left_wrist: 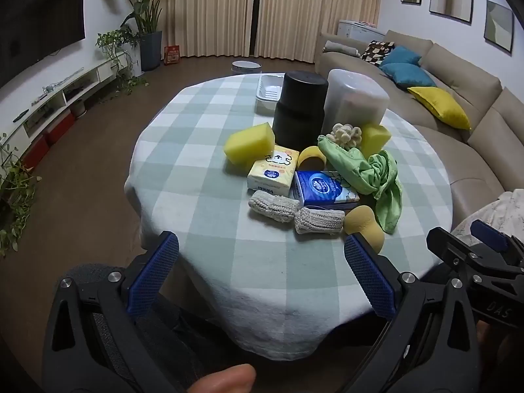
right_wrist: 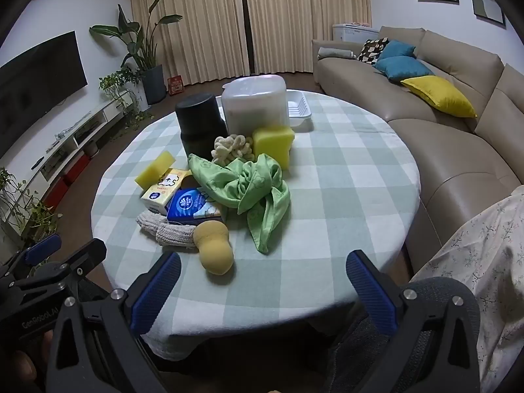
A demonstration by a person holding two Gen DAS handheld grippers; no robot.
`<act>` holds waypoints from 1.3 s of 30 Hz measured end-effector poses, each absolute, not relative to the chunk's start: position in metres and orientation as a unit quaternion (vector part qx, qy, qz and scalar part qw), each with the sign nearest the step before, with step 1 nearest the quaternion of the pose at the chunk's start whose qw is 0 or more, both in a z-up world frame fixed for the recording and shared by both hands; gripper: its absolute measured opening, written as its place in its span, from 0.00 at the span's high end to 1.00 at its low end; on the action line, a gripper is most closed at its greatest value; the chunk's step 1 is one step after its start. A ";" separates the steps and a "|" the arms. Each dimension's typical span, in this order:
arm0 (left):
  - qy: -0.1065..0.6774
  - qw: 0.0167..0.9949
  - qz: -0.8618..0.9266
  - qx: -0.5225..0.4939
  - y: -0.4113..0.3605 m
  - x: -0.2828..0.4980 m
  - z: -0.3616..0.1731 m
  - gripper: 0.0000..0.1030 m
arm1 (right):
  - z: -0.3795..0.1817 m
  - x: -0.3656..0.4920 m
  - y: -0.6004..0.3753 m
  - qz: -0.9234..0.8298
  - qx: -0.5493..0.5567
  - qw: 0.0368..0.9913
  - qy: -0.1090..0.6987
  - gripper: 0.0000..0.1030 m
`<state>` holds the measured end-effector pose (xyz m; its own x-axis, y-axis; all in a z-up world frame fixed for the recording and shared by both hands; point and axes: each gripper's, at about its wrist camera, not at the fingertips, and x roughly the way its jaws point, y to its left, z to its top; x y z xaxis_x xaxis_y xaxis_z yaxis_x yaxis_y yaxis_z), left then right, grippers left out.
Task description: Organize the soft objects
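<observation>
A heap of soft things lies mid-table on the checked cloth [left_wrist: 203, 131]: a green cloth [left_wrist: 366, 170] [right_wrist: 249, 190], two yellow sponges [left_wrist: 250, 145] [right_wrist: 273, 140], a tan gourd-shaped sponge [right_wrist: 214, 245] [left_wrist: 363, 224], two knitted grey pads [left_wrist: 294, 213] [right_wrist: 170, 229], a cream knotted rope piece [right_wrist: 234, 147], a yellow tissue pack [left_wrist: 273, 172] and a blue one [left_wrist: 324, 188] [right_wrist: 193, 206]. My left gripper [left_wrist: 262, 249] hovers open above the table's near edge, short of the pads. My right gripper [right_wrist: 263, 268] also stands open, empty, right of the tan sponge.
Behind the heap stand a black cylinder [left_wrist: 299, 108], a frosted lidded box [right_wrist: 253, 108] and a white tray [right_wrist: 298, 108]. A beige sofa [right_wrist: 458, 137] with cushions runs along the right. A patterned sleeve [right_wrist: 484, 245] shows at lower right; a TV shelf and plants line the left wall.
</observation>
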<state>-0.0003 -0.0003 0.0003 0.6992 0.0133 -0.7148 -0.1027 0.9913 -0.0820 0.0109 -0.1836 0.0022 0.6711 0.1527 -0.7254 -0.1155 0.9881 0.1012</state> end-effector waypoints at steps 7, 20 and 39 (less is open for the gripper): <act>0.388 0.919 0.033 -0.054 0.000 0.000 0.000 0.00 | 0.002 0.011 -0.184 0.071 0.023 0.914 0.398 0.00; 0.389 0.919 0.033 -0.052 -0.001 0.000 0.000 0.00 | 0.002 0.010 -0.183 0.072 0.020 0.914 0.399 0.00; 0.391 0.918 0.032 -0.053 -0.005 0.000 -0.003 0.00 | 0.001 0.011 -0.183 0.072 0.020 0.914 0.399 0.00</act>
